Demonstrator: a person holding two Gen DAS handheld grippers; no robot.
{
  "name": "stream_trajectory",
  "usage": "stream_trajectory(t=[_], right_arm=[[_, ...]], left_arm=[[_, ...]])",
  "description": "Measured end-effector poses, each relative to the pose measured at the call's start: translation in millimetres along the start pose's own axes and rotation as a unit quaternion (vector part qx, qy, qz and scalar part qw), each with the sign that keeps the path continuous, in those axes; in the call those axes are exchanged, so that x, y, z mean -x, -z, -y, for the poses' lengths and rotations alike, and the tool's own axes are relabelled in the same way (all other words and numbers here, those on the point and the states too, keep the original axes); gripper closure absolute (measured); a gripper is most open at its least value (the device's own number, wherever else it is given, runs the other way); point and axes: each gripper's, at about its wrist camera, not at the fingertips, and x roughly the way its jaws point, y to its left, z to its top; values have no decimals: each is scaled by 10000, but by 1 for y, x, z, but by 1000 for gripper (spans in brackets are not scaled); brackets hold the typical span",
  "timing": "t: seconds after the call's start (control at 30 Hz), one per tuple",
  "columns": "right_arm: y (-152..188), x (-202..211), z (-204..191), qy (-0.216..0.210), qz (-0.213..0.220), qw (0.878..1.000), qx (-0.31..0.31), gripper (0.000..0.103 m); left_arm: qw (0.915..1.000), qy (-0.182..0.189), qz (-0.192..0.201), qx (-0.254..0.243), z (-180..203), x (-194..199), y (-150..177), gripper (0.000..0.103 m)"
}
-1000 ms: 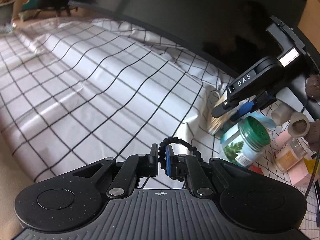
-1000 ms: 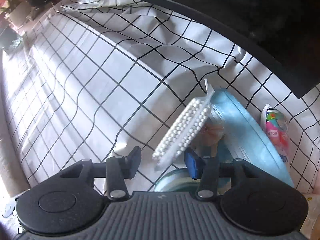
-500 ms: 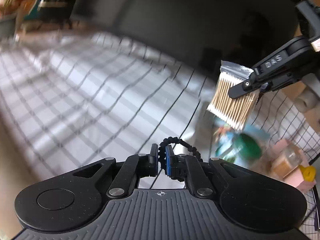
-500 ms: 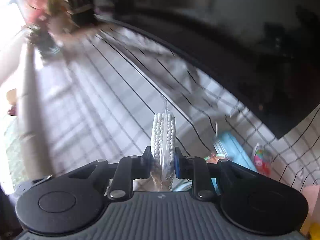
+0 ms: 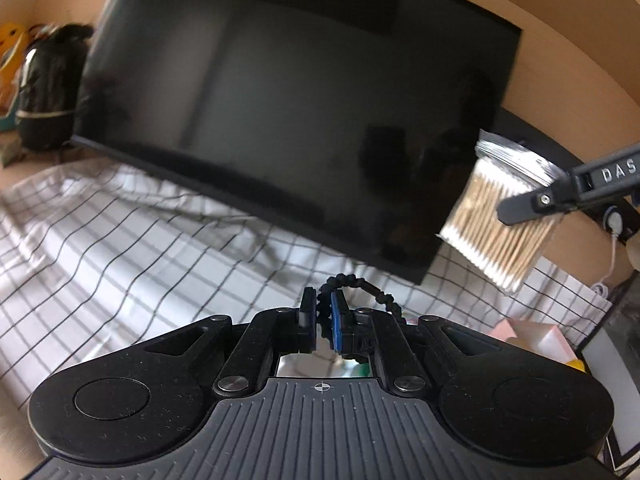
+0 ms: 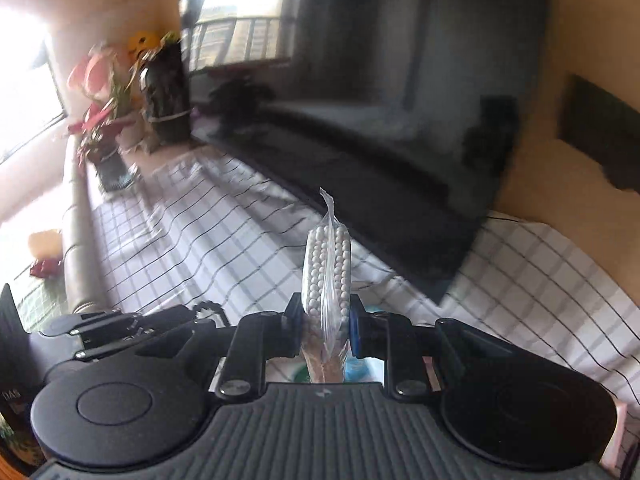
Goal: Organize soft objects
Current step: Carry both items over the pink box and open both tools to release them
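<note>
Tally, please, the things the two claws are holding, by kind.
Bag of cotton swabs, in the right claw: 1
Black beaded hair tie, in the left claw: 1
Total: 2

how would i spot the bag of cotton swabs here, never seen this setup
Find the big dark TV screen leaning over the grid-patterned cloth. At its lower right corner, above the cloth, a clear bag of cotton swabs hangs in the jaws of the right gripper. Its wooden sticks with white tips set it apart from the black beaded band in the left gripper.
</note>
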Motion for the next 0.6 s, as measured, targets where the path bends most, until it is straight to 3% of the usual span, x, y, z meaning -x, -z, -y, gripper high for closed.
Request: stream_trajectory(t=[0.17, 0.33, 0.6], right_arm=[[27, 29, 56, 234, 229, 9991, -252, 82], [60, 57, 112, 495, 332, 9964, -603, 82], [121, 111, 217, 1283, 654, 9806, -1329, 82]], left_arm=[[9997, 203, -57, -152, 42, -9, -9, 93], [9968, 638, -205, -431, 105, -31, -9, 93], [9815, 1524, -629, -968, 221, -86, 10, 93]])
